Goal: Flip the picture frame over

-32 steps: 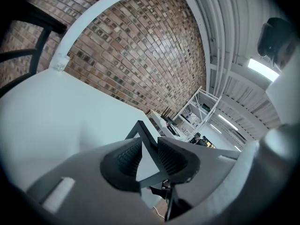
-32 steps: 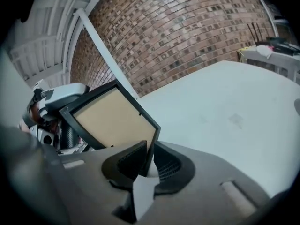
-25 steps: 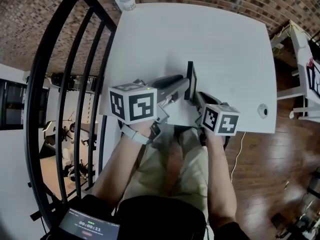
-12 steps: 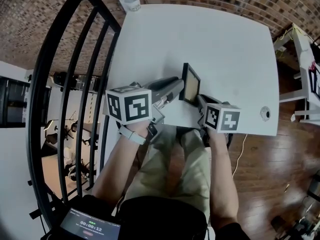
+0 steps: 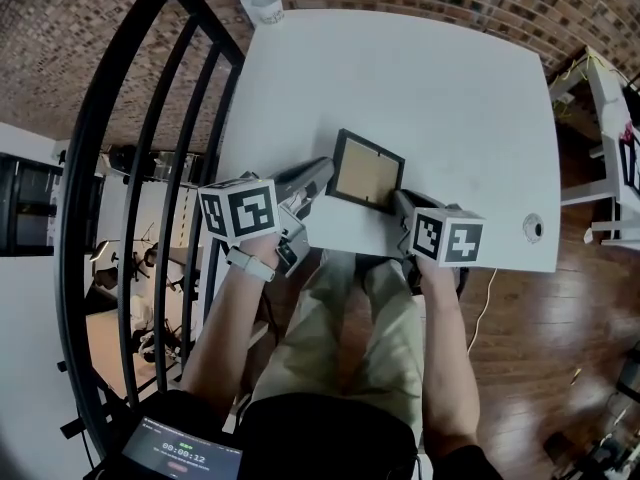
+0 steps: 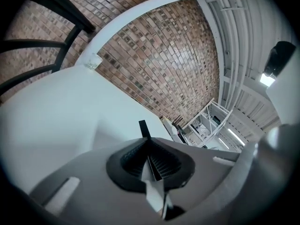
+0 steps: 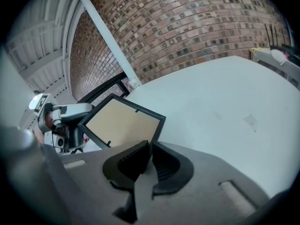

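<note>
The black picture frame (image 5: 366, 171) leans over on the white table (image 5: 430, 78) with its tan backing up. My right gripper (image 5: 398, 200) is shut on its near right corner; in the right gripper view the frame (image 7: 123, 123) runs down into the jaws of that gripper (image 7: 150, 148). My left gripper (image 5: 327, 171) meets the frame's left edge, and its jaws are closing on it. In the left gripper view the frame (image 6: 143, 128) shows edge-on as a thin black strip entering the nearly closed gripper (image 6: 149, 149). The left gripper (image 7: 70, 111) is also visible beyond the frame.
A black railing (image 5: 150, 168) runs along the table's left side. A white cup-like fitting (image 5: 265, 6) stands at the far left corner. A round grommet (image 5: 531, 226) sits near the front right edge. The person's legs are below the front edge. A brick wall lies beyond.
The frame went from standing on its edge to leaning leftward with the tan backing up. The left gripper drew back left and lower, and its jaws came together. The right gripper stayed put.
</note>
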{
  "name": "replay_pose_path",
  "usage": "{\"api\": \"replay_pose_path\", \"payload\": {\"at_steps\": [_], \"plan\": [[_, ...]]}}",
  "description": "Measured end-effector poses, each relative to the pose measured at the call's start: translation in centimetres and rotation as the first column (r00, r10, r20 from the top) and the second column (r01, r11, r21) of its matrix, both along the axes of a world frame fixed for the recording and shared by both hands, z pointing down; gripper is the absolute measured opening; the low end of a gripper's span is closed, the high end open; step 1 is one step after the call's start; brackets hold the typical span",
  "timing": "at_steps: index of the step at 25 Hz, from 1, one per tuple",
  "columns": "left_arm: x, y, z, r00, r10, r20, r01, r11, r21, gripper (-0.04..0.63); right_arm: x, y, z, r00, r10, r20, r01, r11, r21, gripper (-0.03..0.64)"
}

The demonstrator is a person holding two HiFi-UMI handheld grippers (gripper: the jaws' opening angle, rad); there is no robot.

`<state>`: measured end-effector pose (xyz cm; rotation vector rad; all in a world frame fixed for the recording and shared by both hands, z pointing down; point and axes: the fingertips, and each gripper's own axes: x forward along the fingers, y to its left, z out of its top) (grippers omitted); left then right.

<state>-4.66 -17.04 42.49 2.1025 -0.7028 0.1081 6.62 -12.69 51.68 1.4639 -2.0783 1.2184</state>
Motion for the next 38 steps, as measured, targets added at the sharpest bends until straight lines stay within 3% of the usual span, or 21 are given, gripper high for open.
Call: {"api": "replay_pose_path", "payload": {"at_steps": [6, 19, 24, 29, 38], "plan": [[-1.9, -0.9, 3.1, 0.998, -0.056, -0.02, 0.055, 0.997, -0.057, 0.002, -0.2, -0.1, 0.0, 1.0, -0.009, 0.001, 0.009, 1.0, 0.003, 0.023], [-3.1, -1.1, 6.6, 0.996, -0.083, 0.029, 0.086, 0.988, -0.131, 0.002, -0.3, -0.1, -0.1, 1.0, -0.029, 0.004, 0.029, 1.0, 0.001, 0.021], [-3.0, -0.5, 7.8, 0.986, 0.008, 0.167, 0.019, 0.987, -0.159, 0.002, -0.1, -0.1, -0.1, 1.0, -0.031, 0.004, 0.031, 1.0, -0.004, 0.02], [-2.5, 0.4, 9.0, 0.921, 0.159, 0.357, -0.119, 0.984, -0.13, 0.0, 0.2, -0.1, -0.1, 1.0, -0.028, -0.014, 0.028, 1.0, -0.001, 0.017], [-2.9, 0.6, 8.6, 0.913, 0.145, 0.38, -0.118, 0.989, -0.093, 0.015, 1.2, -0.2, -1.0, 1.0, 0.008, 0.014, -0.008, 0.999, 0.041, 0.012]]}}
